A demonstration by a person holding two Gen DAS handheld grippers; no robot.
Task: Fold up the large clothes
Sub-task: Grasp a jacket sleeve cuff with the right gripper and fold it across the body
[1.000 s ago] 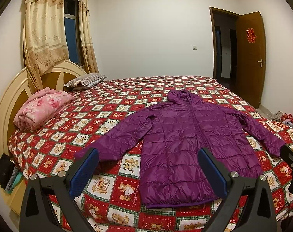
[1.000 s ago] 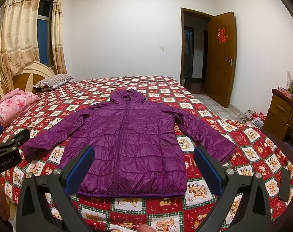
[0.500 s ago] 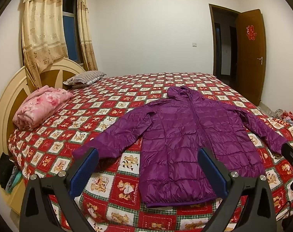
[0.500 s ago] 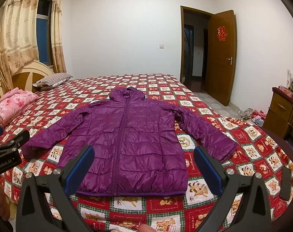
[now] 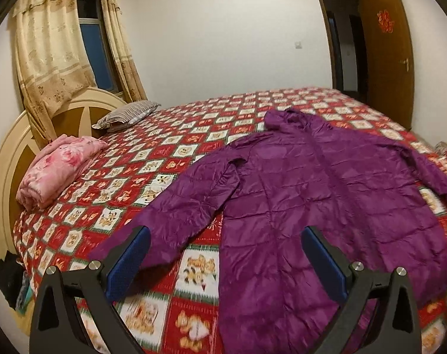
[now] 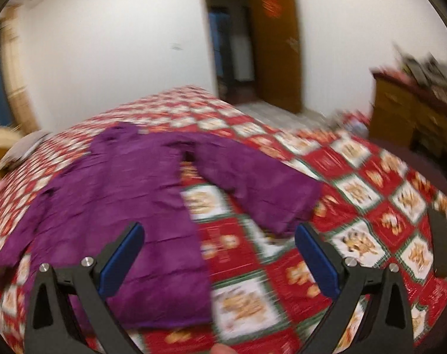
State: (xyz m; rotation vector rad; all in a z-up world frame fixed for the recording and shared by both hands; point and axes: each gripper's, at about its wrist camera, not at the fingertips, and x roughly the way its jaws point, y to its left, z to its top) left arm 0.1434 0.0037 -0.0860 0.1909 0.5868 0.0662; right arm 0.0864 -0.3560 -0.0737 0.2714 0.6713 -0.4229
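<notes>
With the purple jacket point(image 5: 326, 206) spread flat, front up, on the bed point(image 5: 170, 153), both the left gripper point(image 5: 225, 261) and right gripper point(image 6: 219, 253) hover with jaws wide and empty, so each should probably pinch a sleeve cuff cleanly before folding inward.

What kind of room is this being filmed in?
Most likely a home bedroom. A large bed with a curved headboard fills the room, with a striped pillow at its head. A purple jacket lies spread on it, and a wooden dresser stands by the wall.
</notes>
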